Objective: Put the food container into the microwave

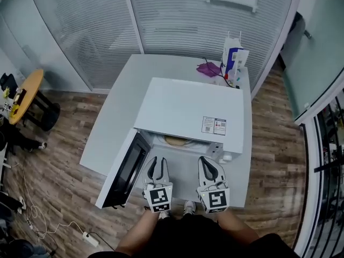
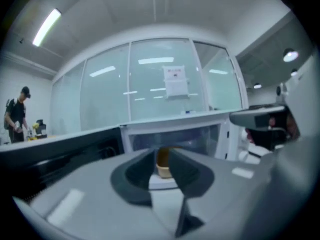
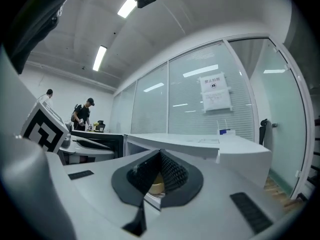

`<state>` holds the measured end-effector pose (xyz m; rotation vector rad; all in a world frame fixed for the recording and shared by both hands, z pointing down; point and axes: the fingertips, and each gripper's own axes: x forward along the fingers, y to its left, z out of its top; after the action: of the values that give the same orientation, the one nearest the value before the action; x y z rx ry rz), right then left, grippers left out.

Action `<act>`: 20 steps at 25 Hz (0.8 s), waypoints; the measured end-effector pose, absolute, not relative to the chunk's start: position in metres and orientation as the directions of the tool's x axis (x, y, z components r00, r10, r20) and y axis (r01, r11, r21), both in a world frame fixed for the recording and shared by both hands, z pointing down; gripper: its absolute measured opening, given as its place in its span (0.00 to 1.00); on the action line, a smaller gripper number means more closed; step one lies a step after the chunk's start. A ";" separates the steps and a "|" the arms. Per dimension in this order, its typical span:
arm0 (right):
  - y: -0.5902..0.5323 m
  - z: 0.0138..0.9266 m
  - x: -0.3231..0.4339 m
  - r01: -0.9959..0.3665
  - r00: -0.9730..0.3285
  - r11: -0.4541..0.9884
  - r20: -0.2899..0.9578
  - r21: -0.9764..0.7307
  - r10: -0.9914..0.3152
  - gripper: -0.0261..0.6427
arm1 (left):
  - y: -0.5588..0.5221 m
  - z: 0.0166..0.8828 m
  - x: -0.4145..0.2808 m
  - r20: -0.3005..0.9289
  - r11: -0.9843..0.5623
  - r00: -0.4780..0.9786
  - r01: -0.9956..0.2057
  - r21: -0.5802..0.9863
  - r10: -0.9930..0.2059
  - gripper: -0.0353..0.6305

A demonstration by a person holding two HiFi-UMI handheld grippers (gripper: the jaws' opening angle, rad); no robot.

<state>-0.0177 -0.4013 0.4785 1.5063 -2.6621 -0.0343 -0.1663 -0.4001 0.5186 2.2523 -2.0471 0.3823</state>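
Observation:
The white microwave (image 1: 183, 109) stands on a white table (image 1: 121, 117) with its door (image 1: 126, 171) swung open to the left. A tan food container (image 1: 176, 140) sits inside the cavity on the turntable. Both grippers hover side by side just in front of the opening, pointing into it. My left gripper (image 1: 157, 170) holds nothing; in the left gripper view its jaws (image 2: 161, 156) stand a narrow gap apart, and the container (image 2: 163, 168) shows through that gap. My right gripper (image 1: 210, 170) has its tips (image 3: 160, 154) together and empty, with the container (image 3: 156, 186) visible beyond them.
A blue and white carton (image 1: 233, 61) and a purple item (image 1: 208, 68) lie at the table's far right corner behind the microwave. The open door juts past the table's front left edge. A round wooden table (image 1: 24, 93) stands far left. A person (image 3: 82, 115) stands in the background.

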 end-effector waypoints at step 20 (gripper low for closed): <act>-0.394 0.443 -0.044 -0.890 -0.441 0.439 0.012 0.122 -0.898 0.04 | -0.387 0.486 -0.194 0.187 -0.219 0.206 -0.974 -0.052 -0.961 0.06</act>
<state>-0.0445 -0.3937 0.4427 1.6188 -2.6007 -0.1491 -0.1938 -0.3866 0.4856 2.3791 -1.9130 0.2749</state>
